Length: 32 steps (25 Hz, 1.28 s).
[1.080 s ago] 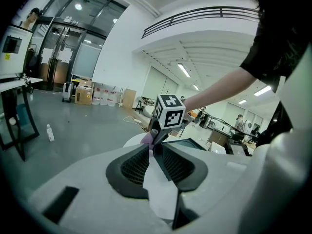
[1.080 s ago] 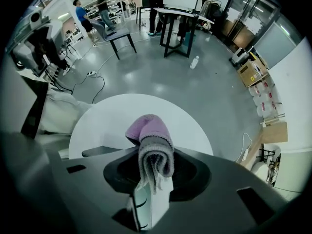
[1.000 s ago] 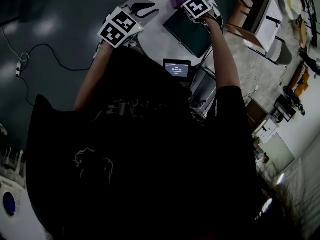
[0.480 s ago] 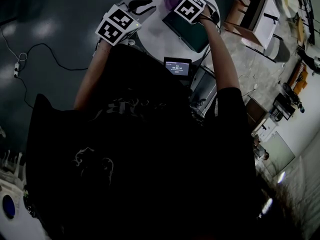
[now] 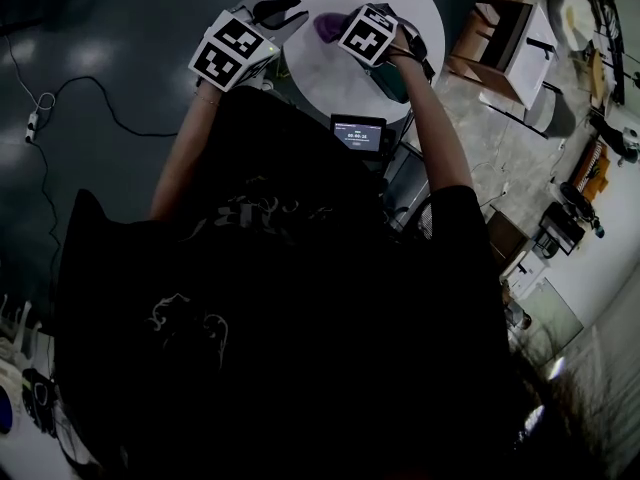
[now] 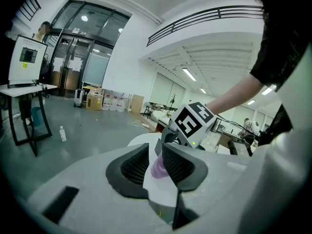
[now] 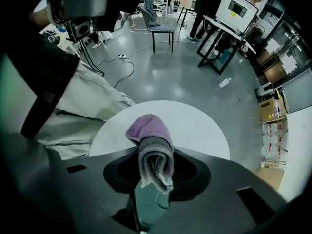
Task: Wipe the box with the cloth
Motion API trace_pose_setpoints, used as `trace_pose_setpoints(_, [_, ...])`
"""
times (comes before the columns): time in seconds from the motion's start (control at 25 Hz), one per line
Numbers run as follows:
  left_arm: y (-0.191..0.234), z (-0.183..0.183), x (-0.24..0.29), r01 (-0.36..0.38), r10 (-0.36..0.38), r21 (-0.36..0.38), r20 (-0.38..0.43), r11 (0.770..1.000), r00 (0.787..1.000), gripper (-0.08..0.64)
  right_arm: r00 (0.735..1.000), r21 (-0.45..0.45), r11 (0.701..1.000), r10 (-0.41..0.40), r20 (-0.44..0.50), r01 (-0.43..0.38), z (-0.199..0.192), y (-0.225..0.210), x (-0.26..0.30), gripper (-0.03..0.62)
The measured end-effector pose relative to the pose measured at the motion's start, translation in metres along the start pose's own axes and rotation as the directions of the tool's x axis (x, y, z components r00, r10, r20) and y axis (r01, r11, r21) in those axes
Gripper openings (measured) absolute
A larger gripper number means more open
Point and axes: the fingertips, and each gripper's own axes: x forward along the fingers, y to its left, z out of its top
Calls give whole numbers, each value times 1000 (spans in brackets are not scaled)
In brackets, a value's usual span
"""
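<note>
**Room and Surroundings**

Floor [image 5: 110, 58]: dark grey and glossy, with light reflections. A black cable [image 5: 42, 100] lies at the left of the head view. A round white table [image 5: 332, 74] stands at top centre.

Left gripper view: glazed entrance wall [image 6: 73, 57] at upper left, balcony railing [image 6: 204, 18] at upper right, ceiling strip lights [image 6: 189, 74].

Right gripper view: chair [image 7: 158, 26] and black-framed table [image 7: 229, 29] at top.
</note>
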Motion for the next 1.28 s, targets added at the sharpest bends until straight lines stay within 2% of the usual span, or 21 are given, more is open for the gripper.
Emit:
trace_pose_setpoints(0.32, [-9, -10, -20, -34, 34, 16, 5, 999, 999, 89, 1000, 14, 1000, -6, 23, 5, 7, 15, 3, 123])
trace_pose_setpoints(0.6, [-32, -26, -44, -41, 41, 26, -17, 999, 999, 89, 986, 186, 981, -78, 147, 50, 10, 24, -15, 123])
trace_pose_setpoints(0.76, [-47, -47, -82, -8, 8, 18, -17, 1000, 1000, 89, 964, 289, 957, -112, 241, 39, 38, 68, -20, 123])
trace_pose_setpoints(0.88, [-60, -28, -85, 29, -27, 71, -28, 997, 999, 89, 944, 386, 921, -163, 288, 41, 33, 76, -36, 123])
trace_pose_setpoints(1.0, [-67, 1, -76, 69, -65, 133, -38, 989, 997, 89, 920, 496, 867, -232, 315, 48, 22, 69, -57, 123])
trace_pose_setpoints(1.16, [-63, 27, -76, 128, -124, 180, -34, 975, 992, 89, 888, 630, 775, -317, 332, 41, 20, 68, -79, 123])
trace_pose_setpoints(1.28, [-64, 41, -74, 189, -183, 214, -49, 958, 982, 89, 866, 725, 688, -384, 321, 36, 17, 69, -94, 123])
